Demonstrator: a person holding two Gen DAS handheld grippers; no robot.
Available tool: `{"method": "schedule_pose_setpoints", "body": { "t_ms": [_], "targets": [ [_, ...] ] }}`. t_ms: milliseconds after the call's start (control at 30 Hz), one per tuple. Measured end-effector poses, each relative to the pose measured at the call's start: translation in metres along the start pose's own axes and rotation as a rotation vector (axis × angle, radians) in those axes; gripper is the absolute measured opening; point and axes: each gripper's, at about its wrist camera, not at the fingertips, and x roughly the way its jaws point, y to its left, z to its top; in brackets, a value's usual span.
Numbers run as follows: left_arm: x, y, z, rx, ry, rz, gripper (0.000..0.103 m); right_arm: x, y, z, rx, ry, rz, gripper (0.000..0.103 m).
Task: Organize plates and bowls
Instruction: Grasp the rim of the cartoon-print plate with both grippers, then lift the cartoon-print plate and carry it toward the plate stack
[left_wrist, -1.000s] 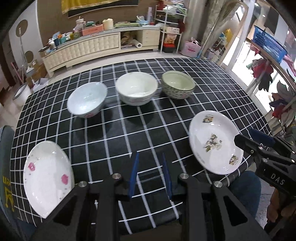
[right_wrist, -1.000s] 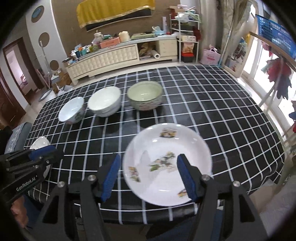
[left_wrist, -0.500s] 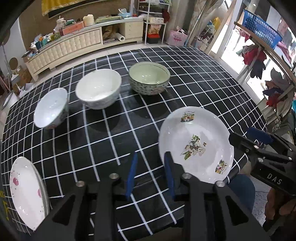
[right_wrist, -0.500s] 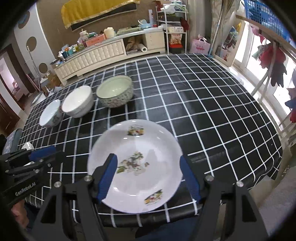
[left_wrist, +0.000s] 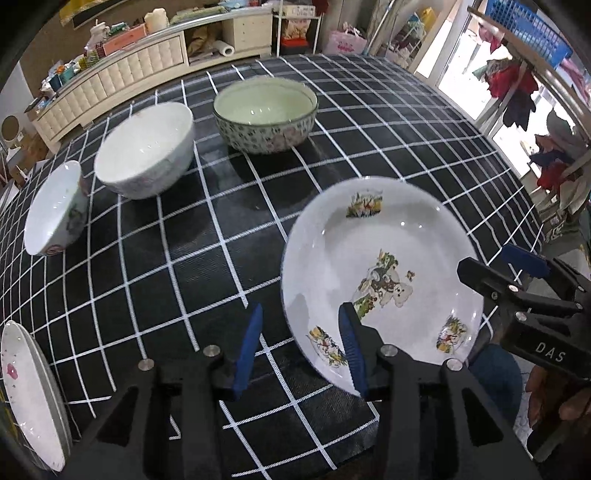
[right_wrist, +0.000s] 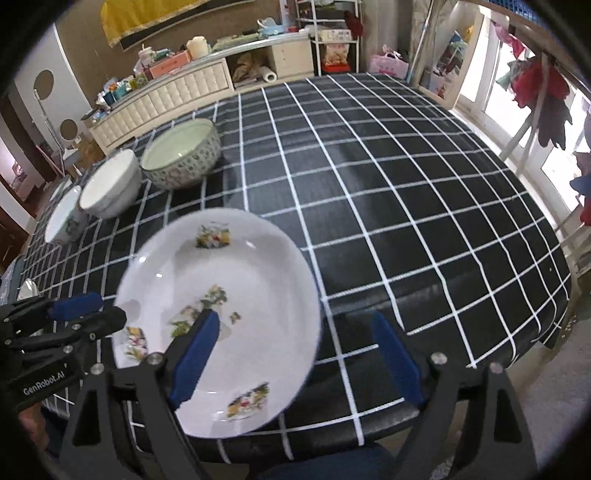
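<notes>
Blue rubber pads on black plastic frames, that was both tools; the left gripper (left_wrist: 299, 341) pointed steeply down over the near edge of the table, jaws partway apart and just been opening, one pad over the checked cloth and the other over the left rim of the decorated plate (left_wrist: 382, 275), nothing pinched between them as far as I could see; the right gripper (right_wrist: 295, 363) was tilted down too, jaws spread wide and also just been opening, its left pad over the plate's centre and its right pad past the plate's right rim, over the cloth, so the rim sat between the pads but neither pressed on it; a bit of the person's hand showed behind each tool, too dark to say much.

The plate itself lay flat on the black-and-white checked tablecloth (right_wrist: 406, 206) near the front edge; a second plate with pink spots (left_wrist: 31, 391) sat way off at the left front corner; further back were three bowls in a row, small white bowl (left_wrist: 55, 212), plain white bowl (left_wrist: 146, 149) just beside it, then the patterned green-lined bowl (left_wrist: 266, 116); beyond the table was a cream sideboard (right_wrist: 177, 92) with clutter on top.
</notes>
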Motion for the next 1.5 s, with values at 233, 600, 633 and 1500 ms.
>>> {"method": "schedule_pose_setpoints", "body": {
  "t_ms": [233, 600, 633, 1500],
  "targets": [
    [0.019, 0.0, 0.001, -0.008, 0.032, 0.023, 0.04, 0.013, -0.005, 0.0, 0.01, 0.024, -0.025, 0.089],
    [0.038, 0.006, 0.003, -0.014, 0.059, 0.018, 0.041, 0.024, -0.001, 0.004, -0.029, 0.042, -0.034, 0.089],
    [0.039, 0.008, 0.002, -0.018, 0.057, 0.006, 0.041, 0.024, -0.001, 0.004, -0.03, 0.04, -0.039, 0.089],
    [0.033, 0.005, -0.013, 0.039, 0.035, -0.045, 0.026, 0.026, 0.019, 0.003, -0.029, 0.049, -0.005, 0.029]
  ]
}}
